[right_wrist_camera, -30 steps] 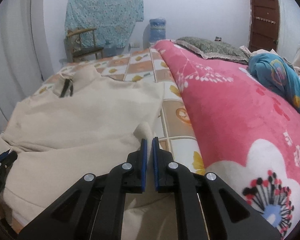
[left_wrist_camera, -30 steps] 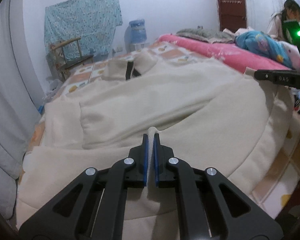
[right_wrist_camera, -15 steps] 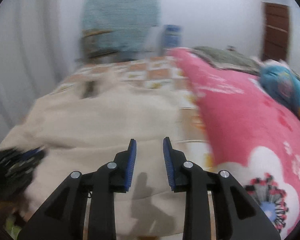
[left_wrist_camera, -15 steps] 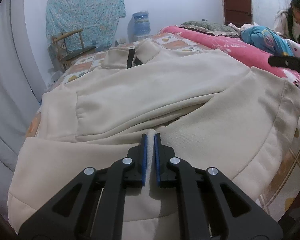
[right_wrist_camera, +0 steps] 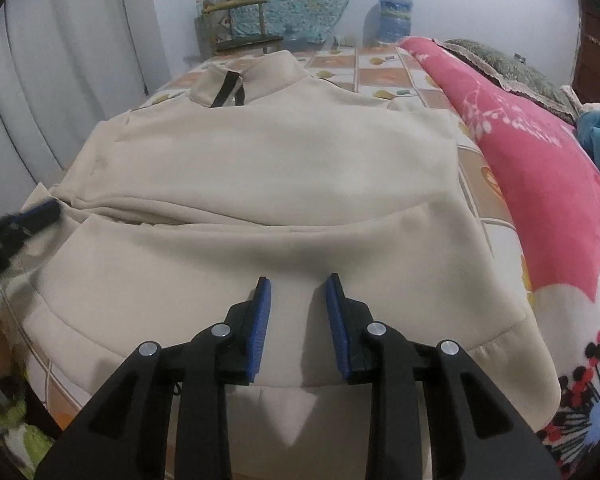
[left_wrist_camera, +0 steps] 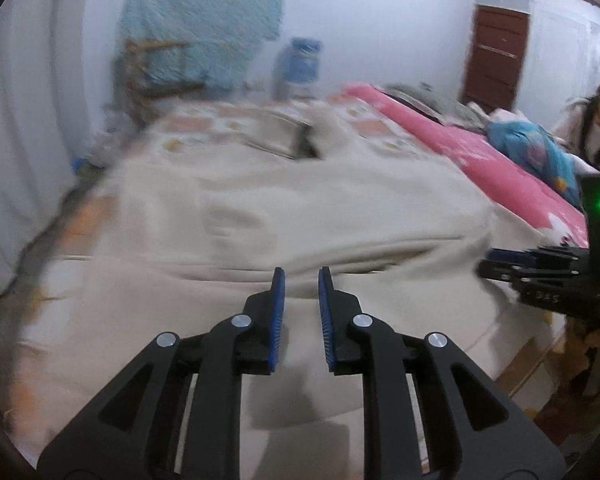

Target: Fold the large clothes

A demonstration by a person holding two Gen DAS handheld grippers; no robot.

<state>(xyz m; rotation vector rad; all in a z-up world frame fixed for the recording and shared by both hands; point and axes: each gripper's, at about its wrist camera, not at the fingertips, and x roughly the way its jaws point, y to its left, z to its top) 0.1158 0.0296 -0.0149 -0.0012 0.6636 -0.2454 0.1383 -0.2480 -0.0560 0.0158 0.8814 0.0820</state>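
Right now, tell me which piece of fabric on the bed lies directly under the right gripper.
The cream sweatshirt, plain and collared, lies under the open right gripper; the pink floral blanket lies off to its right.

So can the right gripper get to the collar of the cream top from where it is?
Probably yes, with a long reach. The right gripper hangs open over the hem of the cream top, and the collar lies at the far end. Nothing sits on the cloth between them.

Your left wrist view is smeared with motion blur, while the right one looks sharp. Light's dim, cool and flat, soft shadows under the fingers, and you've got heavy fisheye bending with black corners.
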